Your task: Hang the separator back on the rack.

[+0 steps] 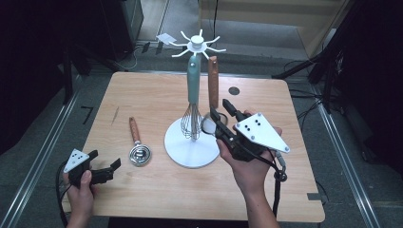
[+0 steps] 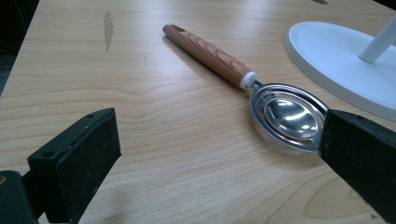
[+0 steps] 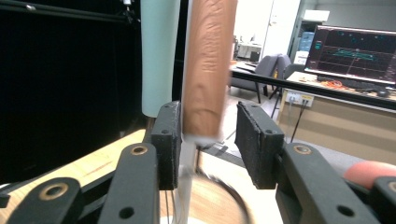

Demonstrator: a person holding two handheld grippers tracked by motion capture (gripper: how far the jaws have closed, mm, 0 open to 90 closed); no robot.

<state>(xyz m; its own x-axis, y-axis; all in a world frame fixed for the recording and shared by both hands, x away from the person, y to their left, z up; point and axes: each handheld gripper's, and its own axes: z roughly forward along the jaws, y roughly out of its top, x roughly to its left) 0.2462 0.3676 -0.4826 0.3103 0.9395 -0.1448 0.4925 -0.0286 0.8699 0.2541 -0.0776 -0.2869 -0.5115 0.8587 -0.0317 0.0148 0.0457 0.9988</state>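
Your right hand-held gripper (image 1: 223,114) stands released around the hanging wood-handled utensil (image 1: 213,80), seemingly to steady it; your left hand-held gripper (image 1: 105,165), spread, waits at the spoon's (image 1: 139,151) seven o'clock.

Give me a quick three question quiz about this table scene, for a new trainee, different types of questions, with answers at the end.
1. True or false: the whisk lies flat on the table.
2. Which tool lies on the table by the left gripper? A) the wooden-handled separator spoon B) a fork C) a knife
3. Fill in: the hanging wooden-handled utensil sits between the jaws of the ____ gripper.

Key
1. False: it hangs from the white rack.
2. A
3. right; the right gripper has its jaws set apart, a gap showing on one side of the handle.
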